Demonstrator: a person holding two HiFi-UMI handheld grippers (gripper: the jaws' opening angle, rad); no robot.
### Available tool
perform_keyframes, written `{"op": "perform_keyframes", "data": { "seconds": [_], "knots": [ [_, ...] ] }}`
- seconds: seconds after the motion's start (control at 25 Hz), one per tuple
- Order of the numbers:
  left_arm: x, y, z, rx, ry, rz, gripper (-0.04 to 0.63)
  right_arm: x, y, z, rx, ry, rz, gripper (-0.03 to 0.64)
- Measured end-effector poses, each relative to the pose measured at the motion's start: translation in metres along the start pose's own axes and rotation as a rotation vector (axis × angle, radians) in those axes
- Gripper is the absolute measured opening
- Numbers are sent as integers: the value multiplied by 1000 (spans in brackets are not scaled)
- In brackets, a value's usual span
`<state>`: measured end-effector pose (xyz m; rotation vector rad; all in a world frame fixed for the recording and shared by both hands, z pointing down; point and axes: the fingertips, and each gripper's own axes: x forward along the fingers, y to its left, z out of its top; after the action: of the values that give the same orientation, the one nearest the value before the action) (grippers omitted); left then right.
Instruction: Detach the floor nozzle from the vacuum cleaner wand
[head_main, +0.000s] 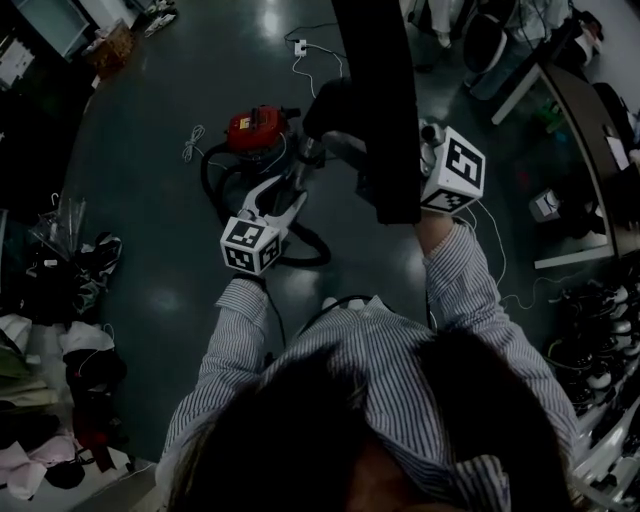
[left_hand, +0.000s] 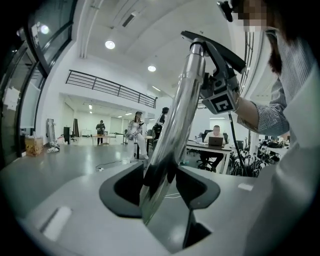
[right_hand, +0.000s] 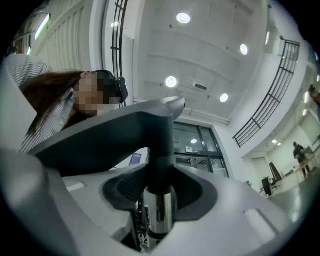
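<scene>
Left gripper (left_hand: 159, 182): jaws clamped on the chrome wand (left_hand: 177, 115), low on the tube, which rises steeply away from them. Right gripper (right_hand: 159, 187): jaws closed on the black neck of the floor nozzle (right_hand: 100, 140), just above its joint with the wand. The neck appears seated on the tube, though the pads partly hide the joint. Nozzle and wand are held up off the floor (head_main: 150, 220). Red vacuum cleaner (head_main: 255, 130) stands below, black hose (head_main: 305, 250) looped beside it.
</scene>
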<state>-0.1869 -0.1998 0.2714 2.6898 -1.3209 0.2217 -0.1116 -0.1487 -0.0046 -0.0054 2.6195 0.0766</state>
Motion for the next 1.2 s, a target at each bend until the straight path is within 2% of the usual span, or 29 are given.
{"op": "perform_keyframes", "data": {
  "seconds": [0.32, 0.56, 0.84, 1.2],
  "knots": [
    [2, 8, -14, 54, 106, 83, 198, 9, 9, -15, -90, 108, -22, 161],
    [4, 8, -16, 26, 67, 128, 196, 3, 8, -14, -190, 148, -128, 161],
    [9, -3, -16, 38, 39, 104, 196, -17, -6, -6, -237, 188, -233, 161],
    [17, -16, -16, 67, 38, 67, 196, -33, -10, -1, -211, 217, -251, 161]
  ]
}}
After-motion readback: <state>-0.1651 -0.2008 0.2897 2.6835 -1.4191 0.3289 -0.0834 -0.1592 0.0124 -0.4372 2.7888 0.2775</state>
